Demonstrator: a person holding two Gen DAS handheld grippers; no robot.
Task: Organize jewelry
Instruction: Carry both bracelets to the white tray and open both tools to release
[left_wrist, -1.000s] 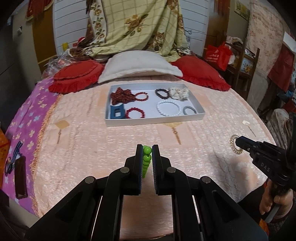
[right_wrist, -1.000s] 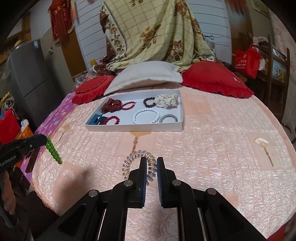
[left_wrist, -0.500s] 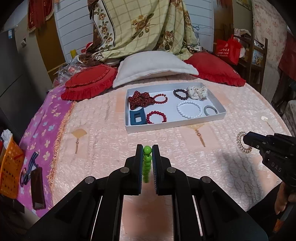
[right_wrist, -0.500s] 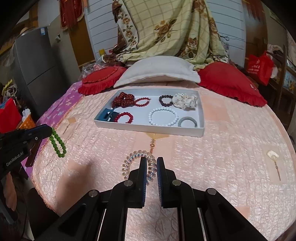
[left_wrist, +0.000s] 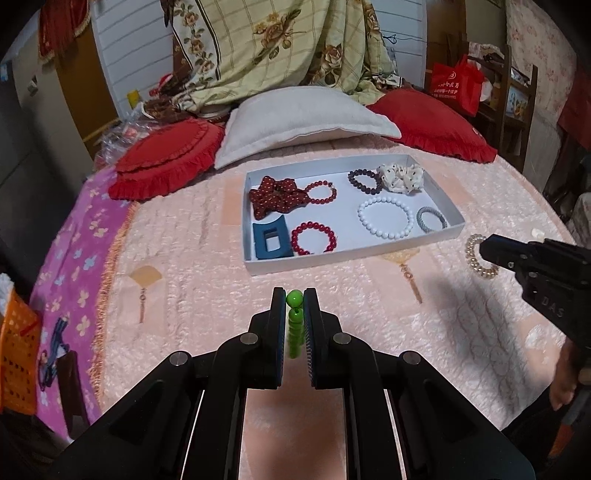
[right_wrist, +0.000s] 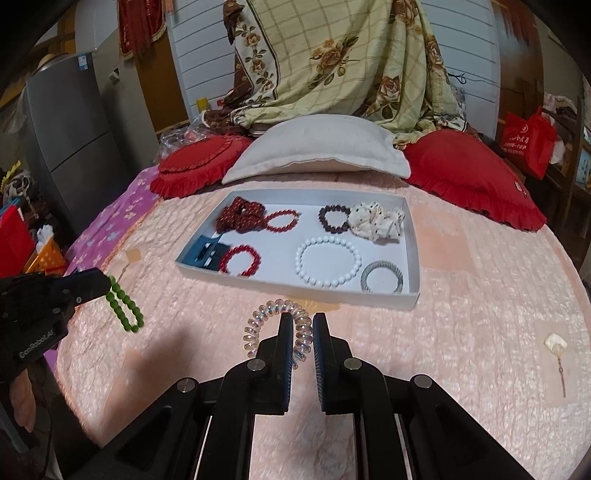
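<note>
Both grippers have drawn closer to the white tray (left_wrist: 354, 254) on the pink bedspread (left_wrist: 192, 258). The left gripper (left_wrist: 294, 301) clamps a green bead bracelet (left_wrist: 294, 321); the right gripper (right_wrist: 303, 320) grips a clear spiral hair tie (right_wrist: 258, 321). Bracelets, scrunchies and a blue hair clip (left_wrist: 270, 242) lie inside the tray.

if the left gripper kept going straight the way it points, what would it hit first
Probably the pink bedspread just short of the white tray. The left gripper tilts downward, shut on the green bracelet; depth is unclear.
</note>
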